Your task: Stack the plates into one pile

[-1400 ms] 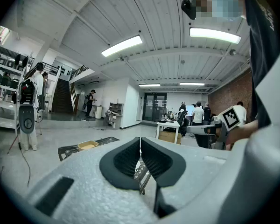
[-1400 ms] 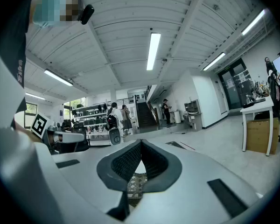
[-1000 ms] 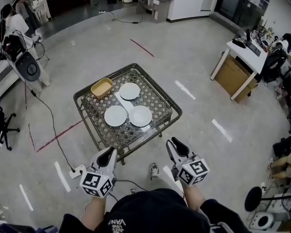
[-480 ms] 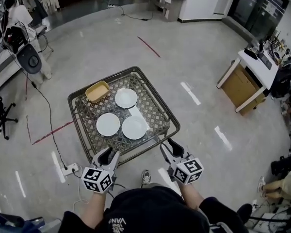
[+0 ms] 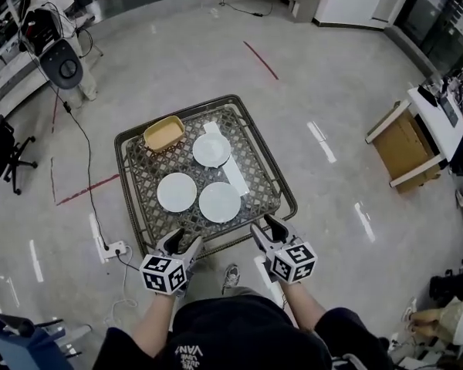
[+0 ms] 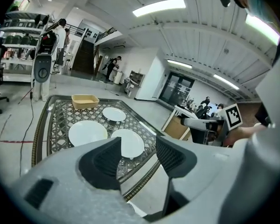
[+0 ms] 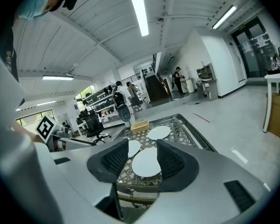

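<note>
plates: three, lying singly on bench (image 5: 150, 168): far plate (image 5: 211, 149) at 12 o'clock of centre, left plate (image 5: 177, 191) at 8, near plate (image 5: 220, 202) at 5 | progress: nothing stacked, whole pile left to build | left tool (image 5: 181, 243): 7 o'clock edge, jaws opening, empty | right tool (image 5: 265, 226): 5 o'clock edge, jaws opening, empty

Tabletop (image 5: 143, 172): lattice surface, dark rim.
Left plate (image 5: 177, 192): white, near side, just beside Right plate.
Right plate (image 5: 220, 202): white, near side.
Far plate (image 5: 211, 149): white, apart from both others.
Tray (image 5: 163, 132): yellow, far left corner.
Left tool (image 5: 181, 243): at near rim, jaws opening, empty.
Right tool (image 5: 267, 227): at near rim, jaws opening, empty.
</note>
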The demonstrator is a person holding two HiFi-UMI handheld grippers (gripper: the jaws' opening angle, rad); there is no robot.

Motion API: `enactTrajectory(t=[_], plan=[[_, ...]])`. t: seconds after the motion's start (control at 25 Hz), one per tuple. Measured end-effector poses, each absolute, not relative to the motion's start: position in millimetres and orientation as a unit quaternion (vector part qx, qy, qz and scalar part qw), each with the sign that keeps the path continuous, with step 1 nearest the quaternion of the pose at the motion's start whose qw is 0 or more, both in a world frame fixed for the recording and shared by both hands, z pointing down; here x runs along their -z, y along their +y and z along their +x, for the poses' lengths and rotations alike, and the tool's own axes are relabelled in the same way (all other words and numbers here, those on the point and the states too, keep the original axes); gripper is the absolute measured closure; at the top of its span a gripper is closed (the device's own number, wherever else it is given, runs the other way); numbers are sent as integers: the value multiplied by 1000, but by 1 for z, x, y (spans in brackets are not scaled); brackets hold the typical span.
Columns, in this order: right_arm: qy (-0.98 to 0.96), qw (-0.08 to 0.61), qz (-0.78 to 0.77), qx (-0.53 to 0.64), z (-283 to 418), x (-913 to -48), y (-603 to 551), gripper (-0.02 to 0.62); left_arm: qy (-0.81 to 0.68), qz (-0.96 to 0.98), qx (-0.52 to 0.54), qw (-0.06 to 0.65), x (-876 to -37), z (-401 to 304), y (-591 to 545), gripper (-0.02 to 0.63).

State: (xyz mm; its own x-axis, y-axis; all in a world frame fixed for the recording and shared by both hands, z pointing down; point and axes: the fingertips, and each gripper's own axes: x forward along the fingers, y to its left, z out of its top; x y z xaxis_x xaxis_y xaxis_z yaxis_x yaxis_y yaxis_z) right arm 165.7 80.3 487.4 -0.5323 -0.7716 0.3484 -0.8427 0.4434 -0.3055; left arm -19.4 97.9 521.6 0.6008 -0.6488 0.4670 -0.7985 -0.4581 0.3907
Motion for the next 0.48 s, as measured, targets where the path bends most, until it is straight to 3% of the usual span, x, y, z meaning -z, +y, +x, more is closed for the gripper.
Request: enactTrajectory(t=[0.48], plan=[[-826, 166, 457, -285, 141, -576, 22, 403, -405, 803, -184, 397, -604, -11, 51, 350]])
